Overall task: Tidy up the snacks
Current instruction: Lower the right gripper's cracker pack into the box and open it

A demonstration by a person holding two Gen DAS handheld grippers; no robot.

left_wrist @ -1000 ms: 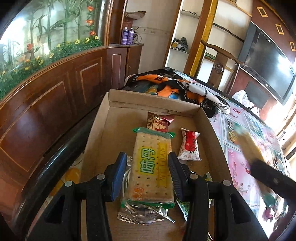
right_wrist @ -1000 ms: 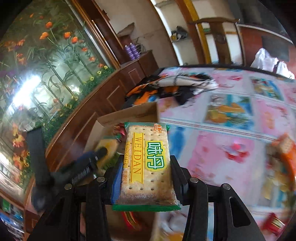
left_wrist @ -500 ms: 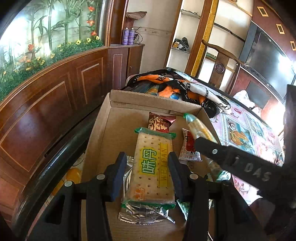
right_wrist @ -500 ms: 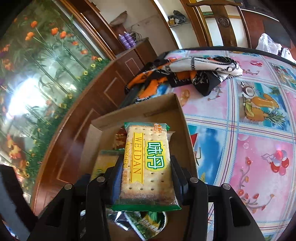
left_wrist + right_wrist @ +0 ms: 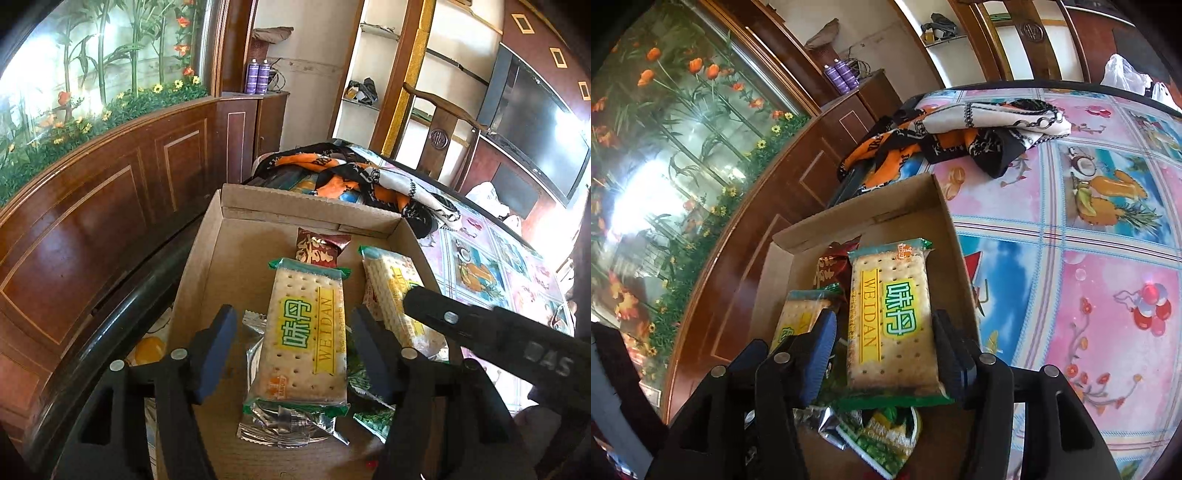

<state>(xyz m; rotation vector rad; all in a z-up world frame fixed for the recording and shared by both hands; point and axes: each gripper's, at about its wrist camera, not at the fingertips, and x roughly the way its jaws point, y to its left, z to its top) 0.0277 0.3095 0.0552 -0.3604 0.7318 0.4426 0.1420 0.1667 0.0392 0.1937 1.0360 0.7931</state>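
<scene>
The left gripper (image 5: pixel 291 347) has just spread open, and its cracker pack (image 5: pixel 308 332) lies free in the box (image 5: pixel 199 273). The right gripper (image 5: pixel 882 354) has been opening too, with another cracker pack (image 5: pixel 892 317) between its fingers.

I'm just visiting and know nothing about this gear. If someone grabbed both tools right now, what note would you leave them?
Left tool: open, jaws just widened. The first WEIDAN cracker packet lies free between them in the cardboard box.
Right tool: open, jaws just widened around the second WEIDAN cracker packet, which lies on other snacks in the box.
Done: both cracker packets are boxed, near a brown snack packet.
Left: lift both tools clear. No snacks outside the box are in view.
</scene>
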